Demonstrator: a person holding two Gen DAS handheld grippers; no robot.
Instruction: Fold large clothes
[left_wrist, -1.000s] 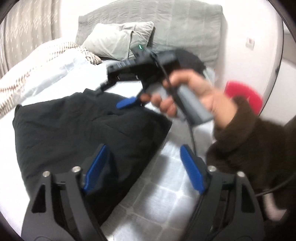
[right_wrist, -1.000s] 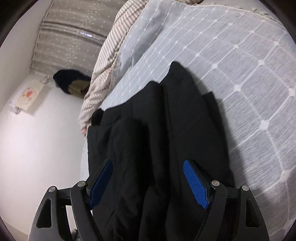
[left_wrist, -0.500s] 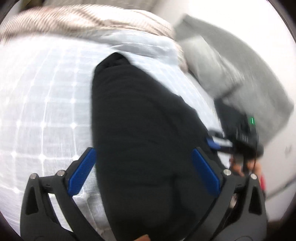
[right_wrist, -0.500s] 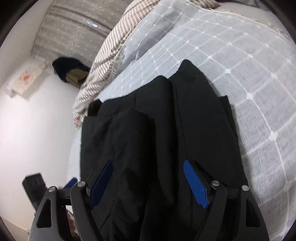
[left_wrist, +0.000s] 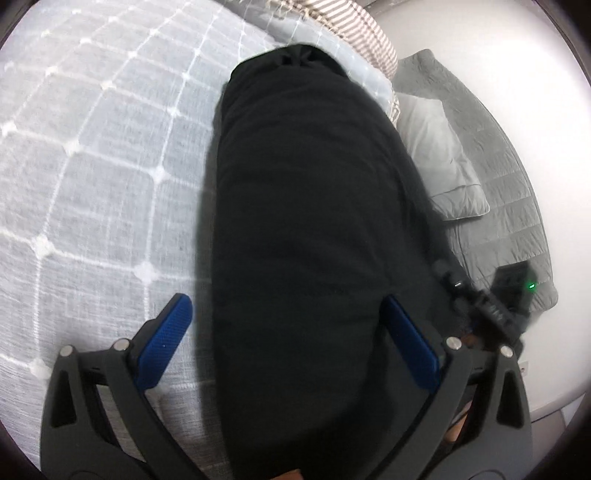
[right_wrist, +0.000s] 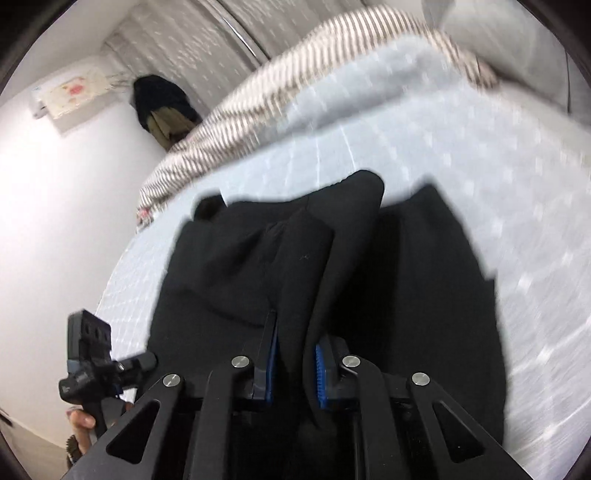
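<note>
on the pale grid quilt lay the black garment, part-folded | right gripper jaws pinched a raised fold at its near edge | left gripper spread wide, straddling it, gripping nothing | step: likely carrying fold across | next: left needs a hold

garment: black garment, thick, plain dark fabric
state: folded into a long bundle, layered flaps on top
pose: lying flat, lengthwise
location: on the grid-patterned bedspread, just beside its striped edge
</note>
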